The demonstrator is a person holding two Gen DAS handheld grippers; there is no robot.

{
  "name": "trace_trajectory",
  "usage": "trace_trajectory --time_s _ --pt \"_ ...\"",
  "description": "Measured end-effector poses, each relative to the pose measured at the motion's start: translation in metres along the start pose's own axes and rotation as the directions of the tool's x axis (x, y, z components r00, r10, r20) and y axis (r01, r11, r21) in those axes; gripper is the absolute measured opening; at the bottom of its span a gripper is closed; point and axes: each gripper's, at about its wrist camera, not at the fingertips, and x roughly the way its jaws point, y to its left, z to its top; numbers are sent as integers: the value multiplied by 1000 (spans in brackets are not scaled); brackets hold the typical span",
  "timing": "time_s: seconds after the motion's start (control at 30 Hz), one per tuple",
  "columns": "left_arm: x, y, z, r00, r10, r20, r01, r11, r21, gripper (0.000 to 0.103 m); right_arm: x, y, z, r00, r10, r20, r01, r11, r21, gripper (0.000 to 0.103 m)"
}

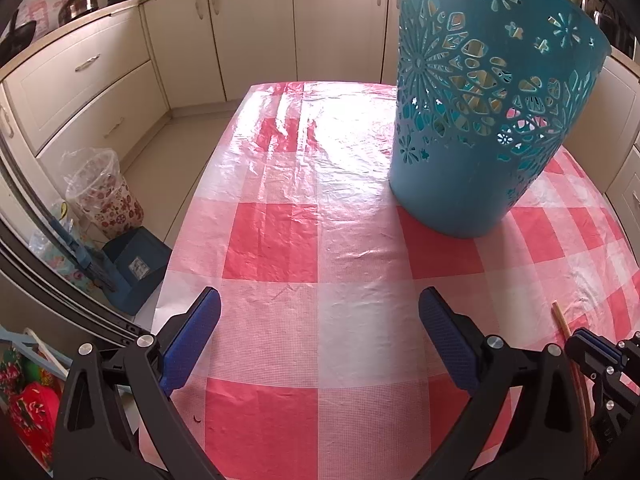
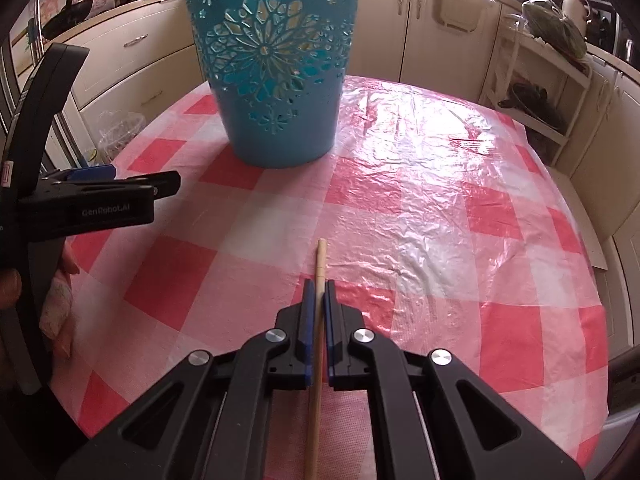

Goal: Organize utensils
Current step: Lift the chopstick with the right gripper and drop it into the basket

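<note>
Right wrist: right gripper (image 2: pixel 319 300) clamping chopstick (image 2: pixel 319 276), bucket (image 2: pixel 276 80) ahead

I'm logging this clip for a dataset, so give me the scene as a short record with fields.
surface: table with red-and-white checked plastic cover
container: teal cut-out basket, upright on the table
utensil: wooden stick, pointing toward the basket
right gripper: shut on the wooden stick
left gripper: open, holding nothing, above the table
surroundings: cream kitchen cabinets, kettle on the counter
</note>
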Motion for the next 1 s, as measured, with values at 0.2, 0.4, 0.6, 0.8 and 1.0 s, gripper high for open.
trace_trajectory --time_s 0.2,0.4,0.6,0.8,1.0 --pt "1 0 0 1000 -3 -2 3 1000 6 95 -66 -25 38 941 237 244 -281 945 167 5" --pt "-1 -2 0 1000 -2 -2 2 1000 9 95 -136 -27 128 749 276 602 -436 890 135 5" --pt "-3 1 0 1000 -15 3 15 1000 3 95 -125 -12 194 664 155 731 -395 904 167 5" --pt "-4 3 0 999 -30 13 30 1000 -1 95 -81 -13 210 700 41 713 -303 921 245 5" --pt "-7 2 1 999 -40 21 40 999 -4 95 -57 -11 203 734 -12 679 -219 942 254 6"
